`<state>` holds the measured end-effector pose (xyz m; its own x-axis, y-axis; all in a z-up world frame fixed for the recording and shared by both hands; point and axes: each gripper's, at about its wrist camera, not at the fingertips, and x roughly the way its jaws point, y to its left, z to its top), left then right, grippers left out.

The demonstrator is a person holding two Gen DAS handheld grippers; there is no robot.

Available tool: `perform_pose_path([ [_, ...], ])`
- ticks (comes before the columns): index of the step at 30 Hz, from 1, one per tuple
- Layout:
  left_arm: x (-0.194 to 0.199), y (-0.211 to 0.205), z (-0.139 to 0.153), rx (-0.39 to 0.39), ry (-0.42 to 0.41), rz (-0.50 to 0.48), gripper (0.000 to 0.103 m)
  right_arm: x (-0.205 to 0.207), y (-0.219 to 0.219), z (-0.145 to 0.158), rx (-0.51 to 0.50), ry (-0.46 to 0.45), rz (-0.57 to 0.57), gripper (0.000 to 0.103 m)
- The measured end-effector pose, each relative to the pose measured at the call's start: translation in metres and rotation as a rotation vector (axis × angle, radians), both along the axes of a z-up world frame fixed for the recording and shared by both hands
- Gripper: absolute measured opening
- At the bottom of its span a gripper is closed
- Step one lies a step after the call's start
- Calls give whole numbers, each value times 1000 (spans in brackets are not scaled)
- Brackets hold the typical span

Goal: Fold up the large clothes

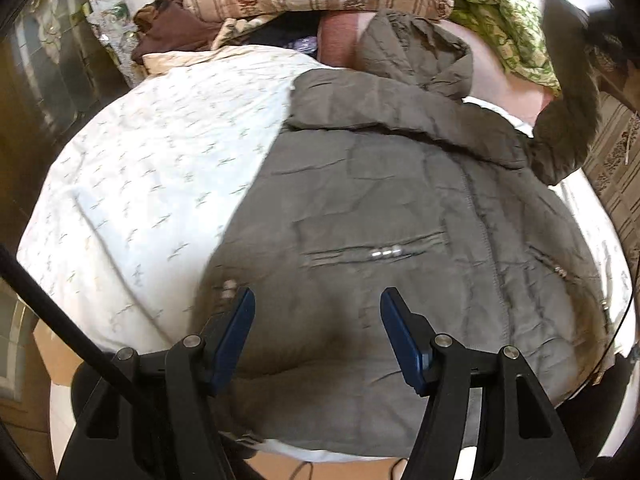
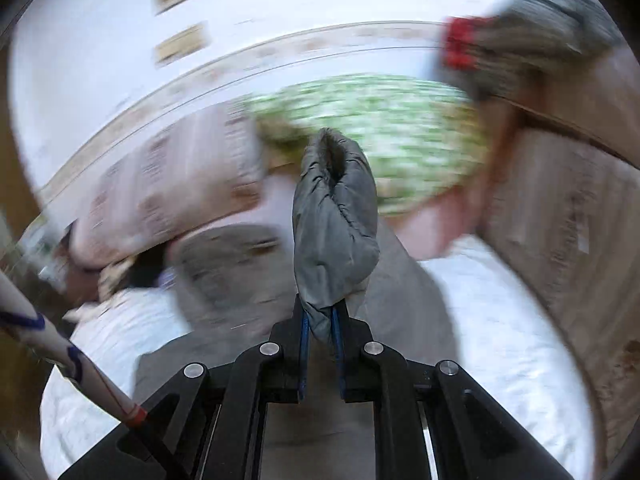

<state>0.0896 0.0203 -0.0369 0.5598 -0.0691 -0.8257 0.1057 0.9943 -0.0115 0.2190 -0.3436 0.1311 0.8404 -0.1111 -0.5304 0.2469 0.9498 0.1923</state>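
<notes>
Clamping only the sleeve cuff (image 2: 334, 236) of the grey jacket (image 1: 400, 208) spread on the bed (image 1: 152, 184), the right tool (image 2: 320, 330) could lose that slippery padding mid-fold, while the left tool (image 1: 318, 312) hovers wide, empty.

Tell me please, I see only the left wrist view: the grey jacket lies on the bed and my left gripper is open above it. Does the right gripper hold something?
Observer: Yes. The right gripper is shut on a padded grey sleeve end of the jacket.
Operator: Is the sleeve lifted?
Observer: Yes, it stands up off the white sheet.
Operator: What is behind it?
Observer: A green patterned blanket, blurred.
</notes>
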Motion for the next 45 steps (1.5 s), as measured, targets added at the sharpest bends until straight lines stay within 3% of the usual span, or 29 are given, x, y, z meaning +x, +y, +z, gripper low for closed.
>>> perform_pose_path([
  [6,-1,29,-7,-28,9,57,64,48,113,-44,-6,99,211,12],
  [12,4,48,-6,-66,10,102,64,98,184,-138,9,287,331,12],
  [15,7,52,1,-104,3,95,64,112,195,-182,91,404,379,28],
  [17,10,53,6,-117,-8,82,67,106,193,-194,149,424,386,53],
  [20,23,47,17,-136,-24,59,69,85,177,-189,138,387,374,66],
  [23,47,34,30,-182,-42,21,70,62,153,-180,112,362,352,71],
  [25,71,19,39,-208,-68,-34,79,44,127,-176,99,357,321,72],
  [28,112,-7,37,-199,-74,-96,81,20,89,-170,89,352,264,74],
  [32,177,-41,11,-191,24,-143,82,-11,34,-173,110,356,163,74],
  [36,235,-58,-15,-210,96,-103,81,-33,-14,-178,128,361,66,74],
  [37,247,-63,-22,-203,116,-87,79,-37,-23,-179,129,361,48,74],
  [38,256,-65,-26,-196,138,-77,57,-40,-31,-181,128,363,28,74],
  [39,266,-71,-31,-198,174,-82,27,-41,-40,-184,129,368,11,74],
  [40,274,-77,-34,-194,214,-86,27,-41,-45,-187,132,372,-1,74],
  [41,276,-79,-30,-185,198,-84,26,-40,-51,-190,140,377,-13,74],
  [43,279,-84,-11,-140,110,-105,23,-38,-56,-193,154,377,-18,74],
  [45,286,-82,2,-125,76,-100,22,-30,-54,-191,153,362,-5,74],
])
